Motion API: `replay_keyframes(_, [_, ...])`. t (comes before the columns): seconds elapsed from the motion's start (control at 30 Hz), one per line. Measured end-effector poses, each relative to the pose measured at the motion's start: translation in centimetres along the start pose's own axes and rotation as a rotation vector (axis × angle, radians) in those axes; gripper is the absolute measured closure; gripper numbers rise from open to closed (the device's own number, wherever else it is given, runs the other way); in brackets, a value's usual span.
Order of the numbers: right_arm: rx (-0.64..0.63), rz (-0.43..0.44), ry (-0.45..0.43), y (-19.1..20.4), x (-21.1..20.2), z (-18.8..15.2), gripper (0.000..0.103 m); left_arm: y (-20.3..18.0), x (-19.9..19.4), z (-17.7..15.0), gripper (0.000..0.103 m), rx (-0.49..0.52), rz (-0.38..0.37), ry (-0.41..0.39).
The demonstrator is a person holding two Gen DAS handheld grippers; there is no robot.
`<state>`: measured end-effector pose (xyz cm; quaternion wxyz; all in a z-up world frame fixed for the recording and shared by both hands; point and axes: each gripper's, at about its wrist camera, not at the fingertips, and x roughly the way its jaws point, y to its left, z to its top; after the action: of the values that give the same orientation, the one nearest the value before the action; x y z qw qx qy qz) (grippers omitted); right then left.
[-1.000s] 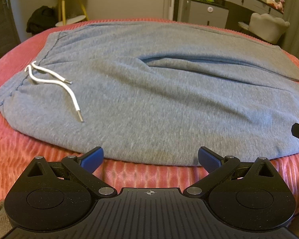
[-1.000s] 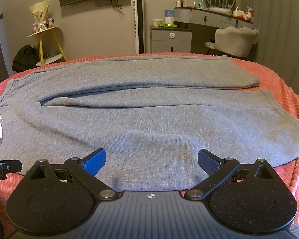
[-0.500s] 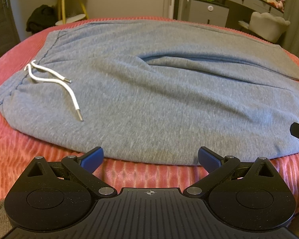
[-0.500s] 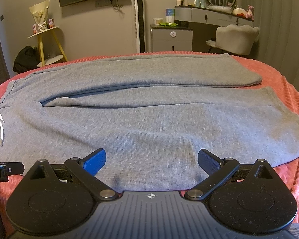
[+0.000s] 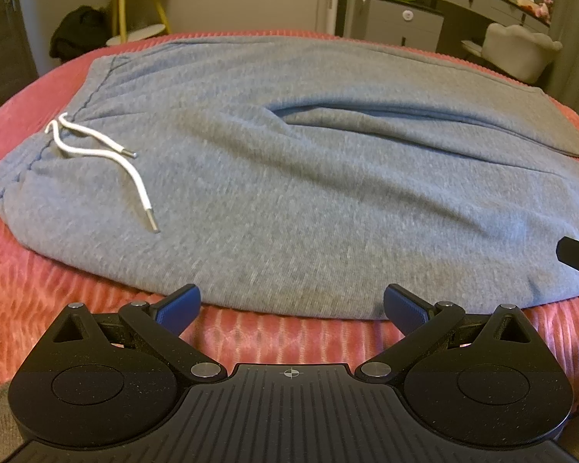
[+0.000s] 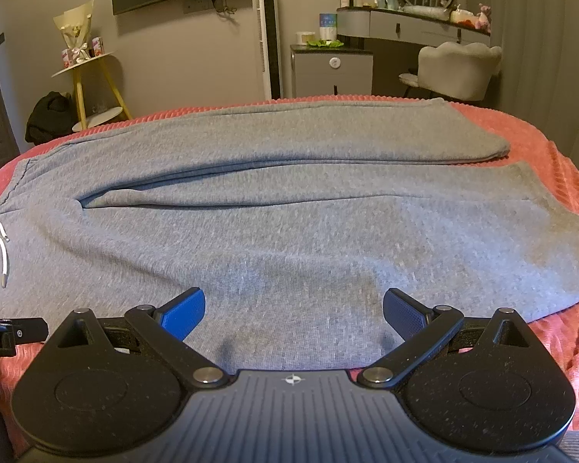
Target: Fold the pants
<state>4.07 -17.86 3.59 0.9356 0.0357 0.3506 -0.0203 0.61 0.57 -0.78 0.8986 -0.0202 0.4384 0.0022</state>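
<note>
Grey sweatpants (image 5: 289,193) lay flat on the bed (image 5: 38,281).
Left gripper (image 5: 291,303) and right gripper (image 6: 293,308) fingers were spread, empty, at the near edge.

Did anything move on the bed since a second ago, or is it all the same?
Almost nothing changed. The grey pants lie spread flat on the pink bedspread, white drawstring in the same place. The left gripper and right gripper stay open at the near edge, holding nothing.

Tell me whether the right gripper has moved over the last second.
Yes, slightly. In its own view the chair and pants sit a little further right than before, so the right gripper, open, has turned or slid slightly left.
</note>
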Motion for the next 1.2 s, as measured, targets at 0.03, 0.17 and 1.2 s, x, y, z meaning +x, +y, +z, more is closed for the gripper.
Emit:
replay_keyframes(0.03, [0.002,0.002,0.002,0.0,0.1,0.0,0.004,0.0,0.0,0.0,0.0,0.0,-0.002,0.0])
replay_keyframes(0.17, [0.022,0.013,0.019,-0.3,0.6,0.2,0.004,0.0,0.1,0.0,0.0,0.0,-0.006,0.004])
replay_keyframes(1.2, [0.243,-0.058,0.112,-10.3,19.2,19.0,0.004,7.0,9.5,9.8,0.0,-0.232,0.332,-0.338])
